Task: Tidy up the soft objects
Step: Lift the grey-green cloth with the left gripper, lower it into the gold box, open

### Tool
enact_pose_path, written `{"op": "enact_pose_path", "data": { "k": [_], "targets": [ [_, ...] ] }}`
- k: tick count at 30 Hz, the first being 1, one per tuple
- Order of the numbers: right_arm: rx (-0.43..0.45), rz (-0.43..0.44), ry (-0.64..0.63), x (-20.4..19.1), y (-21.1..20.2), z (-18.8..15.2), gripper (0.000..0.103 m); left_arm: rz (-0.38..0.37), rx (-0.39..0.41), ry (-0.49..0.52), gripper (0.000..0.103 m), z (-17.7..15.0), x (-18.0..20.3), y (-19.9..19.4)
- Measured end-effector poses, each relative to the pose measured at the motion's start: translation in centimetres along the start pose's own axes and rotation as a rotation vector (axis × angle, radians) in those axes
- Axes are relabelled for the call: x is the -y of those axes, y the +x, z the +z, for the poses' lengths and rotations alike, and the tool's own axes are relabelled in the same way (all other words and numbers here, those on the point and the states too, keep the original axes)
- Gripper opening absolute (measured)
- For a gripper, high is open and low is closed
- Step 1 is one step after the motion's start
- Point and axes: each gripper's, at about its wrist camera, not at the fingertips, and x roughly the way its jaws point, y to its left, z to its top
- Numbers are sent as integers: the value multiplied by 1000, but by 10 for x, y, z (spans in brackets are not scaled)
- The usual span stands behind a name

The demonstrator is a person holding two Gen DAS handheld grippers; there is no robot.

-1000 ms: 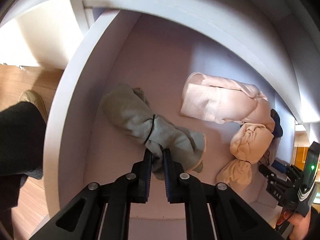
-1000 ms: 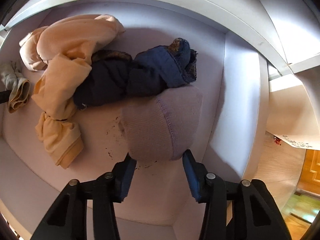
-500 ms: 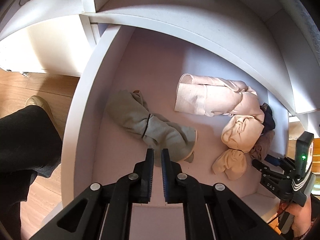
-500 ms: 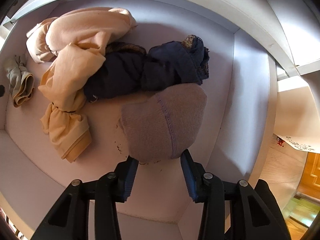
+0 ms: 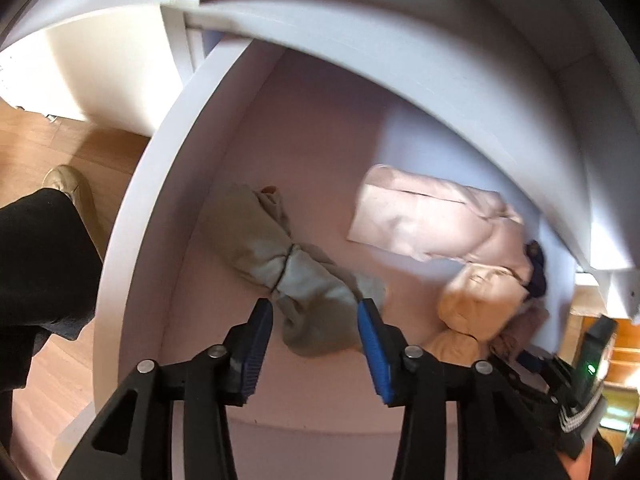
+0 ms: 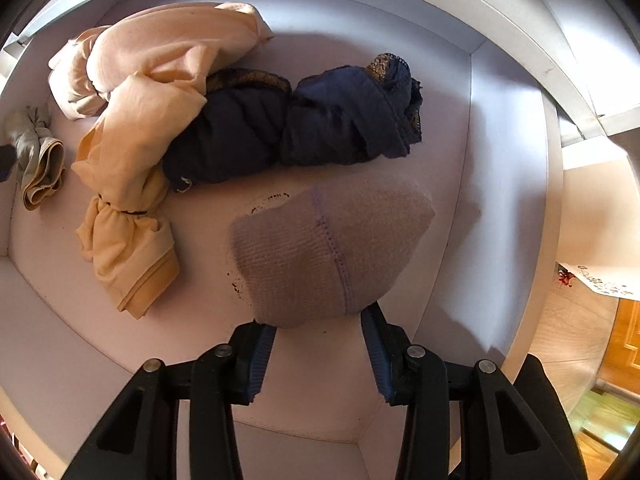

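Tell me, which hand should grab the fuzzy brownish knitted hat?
Probably right. The right gripper hangs just above the brownish knitted hat, jaws apart. The left gripper sits over the grey-green tied cloth bundle.

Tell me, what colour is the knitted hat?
The knitted hat is dusty mauve-brown, clearest in the right wrist view.

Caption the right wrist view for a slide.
Right gripper open above a mauve knit piece in a white drawer, beside navy and peach tied bundles.
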Motion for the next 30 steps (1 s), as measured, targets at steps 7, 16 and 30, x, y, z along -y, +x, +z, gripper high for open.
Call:
{"op": "enact_pose_path", "data": {
  "k": [7, 16, 30],
  "targets": [
    [-1, 19, 14, 8, 1, 1, 44, -28, -15, -92, 45, 4, -10, 21],
    [0, 19, 14, 9, 4, 3, 44, -42, 25, 10, 15, -9, -6, 6],
    [1, 24, 20, 8, 5, 5, 44, -84, 66, 226, 15, -29, 15, -70]
  ]
}}
